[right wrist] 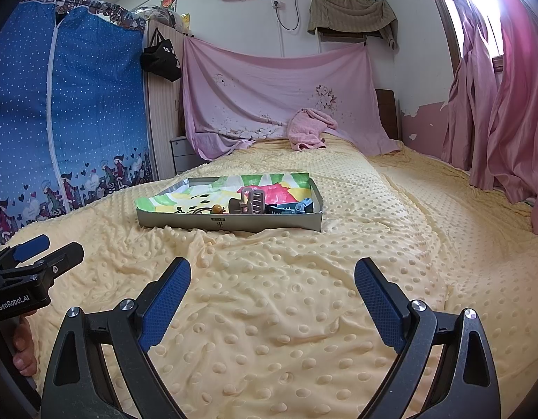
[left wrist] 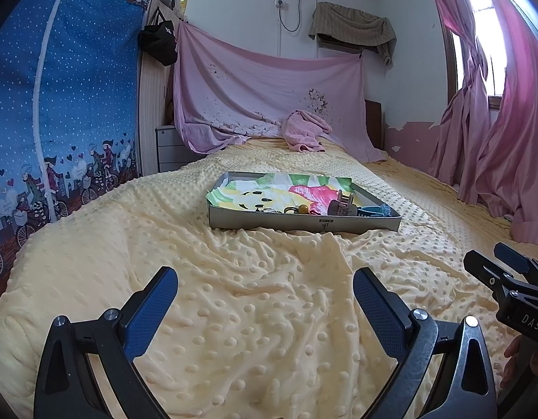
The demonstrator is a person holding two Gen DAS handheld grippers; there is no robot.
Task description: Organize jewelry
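**A:** Where are the two grippers?

**B:** Both hover low over a bed [left wrist: 269,314] covered in a pale yellow dotted blanket. The left gripper [left wrist: 265,300] has its blue-padded fingers [left wrist: 154,310] spread wide apart, nothing between them. The right gripper [right wrist: 272,293] is the same: fingers [right wrist: 167,300] wide apart and empty. Each camera catches only the tip of the other gripper at the frame edge, the rest cut off.

**A:** And the jewelry?

**B:** It sits in a shallow grey tray [left wrist: 304,225] further up the bed, well apart from both grippers. A colourful cloth [left wrist: 269,192] lines the tray. Along the near edge lie a taupe claw clip [right wrist: 249,202], a blue clip [right wrist: 290,207] just beside it, and a small yellow bead [left wrist: 303,208]. Some thin dark pieces lie near the bead, but the tray wall hides their lower parts and they are too small to identify.

**A:** Anything behind?

**B:** A pink towel [left wrist: 304,132] is bunched at the head of the bed, below a hanging pink sheet [left wrist: 269,80]. A blue wardrobe [left wrist: 59,104] stands at left, partly cropped.
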